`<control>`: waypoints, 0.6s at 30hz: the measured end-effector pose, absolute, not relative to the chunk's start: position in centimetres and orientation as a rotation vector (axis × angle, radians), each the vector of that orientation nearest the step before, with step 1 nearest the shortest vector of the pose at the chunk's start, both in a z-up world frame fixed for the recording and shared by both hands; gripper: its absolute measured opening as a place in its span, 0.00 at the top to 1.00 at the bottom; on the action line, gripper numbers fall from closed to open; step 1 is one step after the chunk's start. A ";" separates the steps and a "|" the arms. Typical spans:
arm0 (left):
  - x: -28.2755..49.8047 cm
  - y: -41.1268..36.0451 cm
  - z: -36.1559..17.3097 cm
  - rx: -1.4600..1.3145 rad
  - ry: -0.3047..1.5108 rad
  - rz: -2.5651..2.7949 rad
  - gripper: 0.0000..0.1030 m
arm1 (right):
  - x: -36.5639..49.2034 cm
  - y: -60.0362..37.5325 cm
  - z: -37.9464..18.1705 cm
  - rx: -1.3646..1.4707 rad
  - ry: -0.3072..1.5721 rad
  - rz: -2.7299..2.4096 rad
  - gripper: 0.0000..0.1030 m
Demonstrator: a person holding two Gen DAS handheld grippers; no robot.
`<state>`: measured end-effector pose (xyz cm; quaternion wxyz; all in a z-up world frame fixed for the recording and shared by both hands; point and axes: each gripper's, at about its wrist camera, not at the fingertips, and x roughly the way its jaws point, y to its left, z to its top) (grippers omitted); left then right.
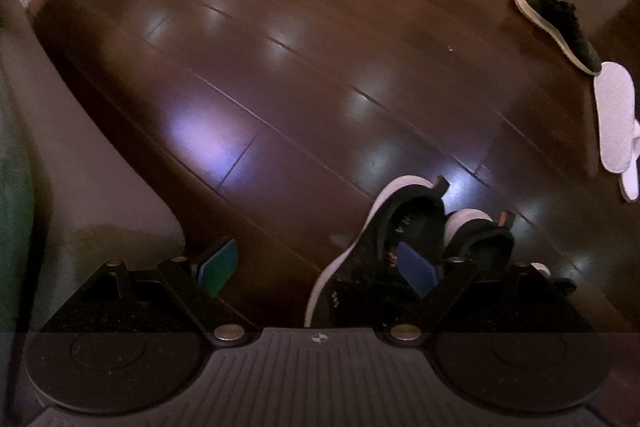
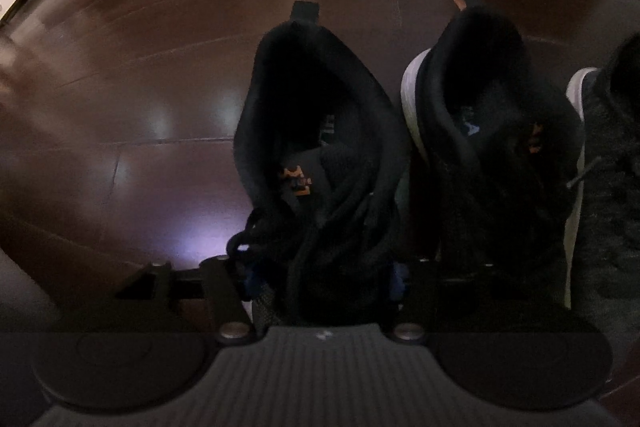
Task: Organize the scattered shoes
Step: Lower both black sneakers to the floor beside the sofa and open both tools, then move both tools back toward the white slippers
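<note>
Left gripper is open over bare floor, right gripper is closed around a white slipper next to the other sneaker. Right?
Not quite. The right gripper is closed around a black sneaker, not a white slipper; the right wrist view shows it beside the other sneaker. The white slippers lie apart on the floor. The left gripper is open.

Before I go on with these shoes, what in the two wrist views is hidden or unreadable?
- Right wrist view: right gripper fingertips, buried behind the black sneaker; grip unclear.
- Right wrist view: second sneaker, its toe hidden behind the gripper body.
- Right wrist view: knit shoe, cut by the right edge.
- Left wrist view: white slippers, cut by the right edge.
- Orange tongue label: blurred.
</note>
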<state>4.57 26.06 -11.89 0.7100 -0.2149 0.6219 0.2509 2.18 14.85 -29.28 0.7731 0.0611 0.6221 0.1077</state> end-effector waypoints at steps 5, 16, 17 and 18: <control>4.6 26.1 -11.0 -0.545 1.348 0.544 0.12 | 3.7 13.7 -28.2 0.162 1.392 0.293 0.22; 4.7 23.8 -5.3 -0.500 1.146 0.421 0.12 | 4.3 6.2 -16.1 0.144 1.221 0.365 0.22; 4.5 23.1 -4.2 -0.466 1.103 0.392 0.12 | 4.4 4.7 -14.0 0.132 1.191 0.348 0.21; 4.2 22.5 -3.2 -0.432 1.061 0.363 0.12 | 4.0 4.2 -13.0 0.126 1.176 0.339 0.21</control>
